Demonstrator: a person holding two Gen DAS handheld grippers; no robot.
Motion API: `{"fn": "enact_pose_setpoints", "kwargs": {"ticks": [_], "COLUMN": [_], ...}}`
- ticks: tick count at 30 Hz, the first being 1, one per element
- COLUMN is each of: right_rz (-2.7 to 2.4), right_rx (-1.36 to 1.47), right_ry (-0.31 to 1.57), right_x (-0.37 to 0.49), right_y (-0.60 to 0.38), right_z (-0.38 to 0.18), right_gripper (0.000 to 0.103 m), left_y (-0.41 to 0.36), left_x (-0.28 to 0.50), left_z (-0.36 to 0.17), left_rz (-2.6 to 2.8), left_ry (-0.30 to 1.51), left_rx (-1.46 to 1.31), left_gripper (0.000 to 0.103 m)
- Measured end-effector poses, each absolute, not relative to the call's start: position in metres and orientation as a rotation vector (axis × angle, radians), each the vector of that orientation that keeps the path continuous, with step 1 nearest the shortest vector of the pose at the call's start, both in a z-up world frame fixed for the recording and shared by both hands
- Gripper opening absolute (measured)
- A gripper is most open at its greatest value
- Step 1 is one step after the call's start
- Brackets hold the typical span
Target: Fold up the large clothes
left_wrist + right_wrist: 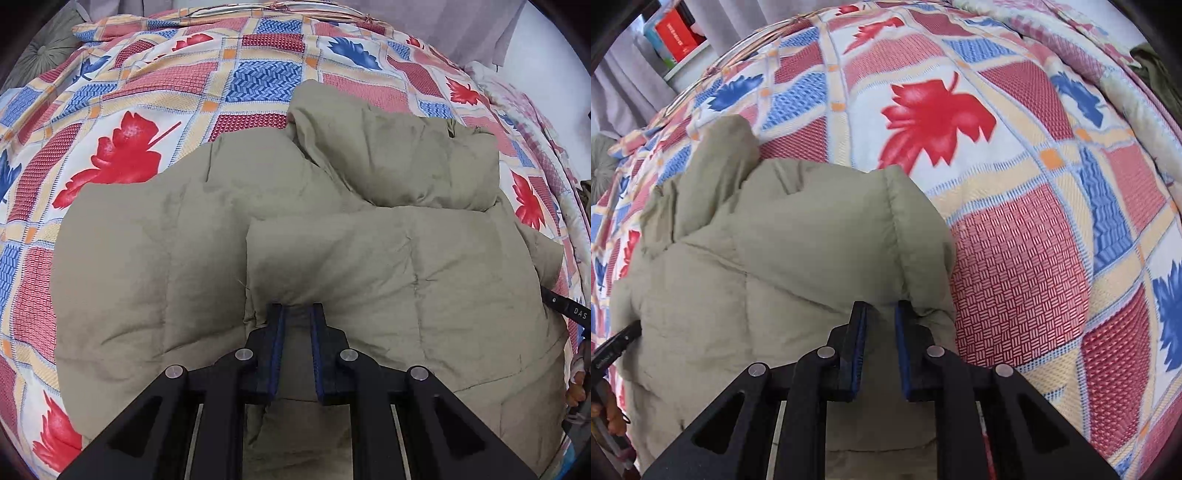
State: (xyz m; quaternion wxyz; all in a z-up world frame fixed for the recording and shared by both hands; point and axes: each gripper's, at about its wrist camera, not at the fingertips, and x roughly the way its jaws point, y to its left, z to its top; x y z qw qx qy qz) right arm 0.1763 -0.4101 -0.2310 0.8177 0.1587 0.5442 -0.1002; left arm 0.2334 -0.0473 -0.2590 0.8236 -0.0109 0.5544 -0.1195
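now a puffy olive quilted jacket (332, 258) on the leaf-patterned bedspread (147, 92), hem pinched in left tool (297, 308) and right tool (880, 306)

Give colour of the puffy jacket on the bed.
Plain khaki-olive, quilted, no print. The jacket shows best in the left wrist view.

Both pictures are bright with soft, even light and only faint shadows. The round lens bends everything at the edges, the corners go black, and nothing glares.
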Motion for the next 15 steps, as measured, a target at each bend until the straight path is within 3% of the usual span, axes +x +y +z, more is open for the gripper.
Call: {"fn": "enact_pose_setpoints", "kwargs": {"ticks": [6, 15], "right_rz": [-0.239, -0.291], "right_rx": [0.298, 0.165], "right_ry": [1.150, 1.106], "right_x": [0.178, 0.146], "right_y": [-0.408, -0.387], "right_z": [-0.234, -0.195], "right_gripper": [0.016, 0.020], "left_y": [-0.048, -0.023], "left_x": [0.233, 0.199], "left_z": [-0.254, -0.228], "left_rz": [-0.239, -0.236], "left_ry": [1.185, 1.171], "left_rx": [0.005, -0.007], "left_gripper": [0.016, 0.016]}}
